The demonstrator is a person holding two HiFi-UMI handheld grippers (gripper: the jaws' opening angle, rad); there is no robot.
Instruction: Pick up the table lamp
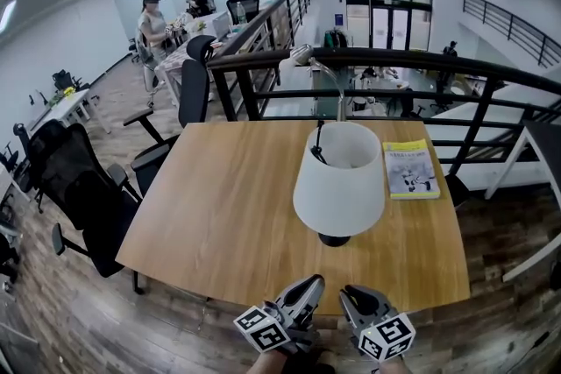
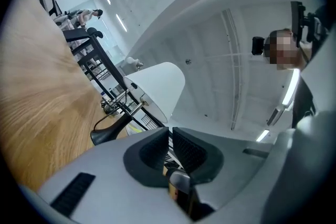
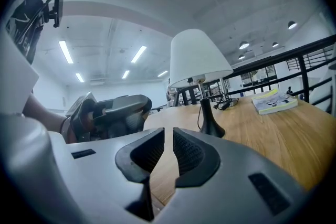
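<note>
The table lamp has a white shade (image 1: 340, 179) and a black base (image 1: 335, 238), and it stands upright on the wooden table (image 1: 228, 215) near the front edge. Both grippers hover just in front of that edge, below the lamp. My left gripper (image 1: 307, 286) is shut with nothing between its jaws; in its own view the lamp shade (image 2: 157, 84) and base (image 2: 107, 134) lie ahead, apart from the left gripper (image 2: 170, 139). My right gripper (image 1: 355, 298) is also shut and empty. In its view the right gripper (image 3: 168, 139) points at the lamp (image 3: 197, 57), whose base (image 3: 211, 126) stands a short way beyond.
A yellow book (image 1: 410, 168) lies on the table right of the lamp. Black office chairs (image 1: 88, 188) stand at the table's left side. A black railing (image 1: 394, 61) runs behind the table. Two people (image 1: 153, 17) are at desks far back on the left.
</note>
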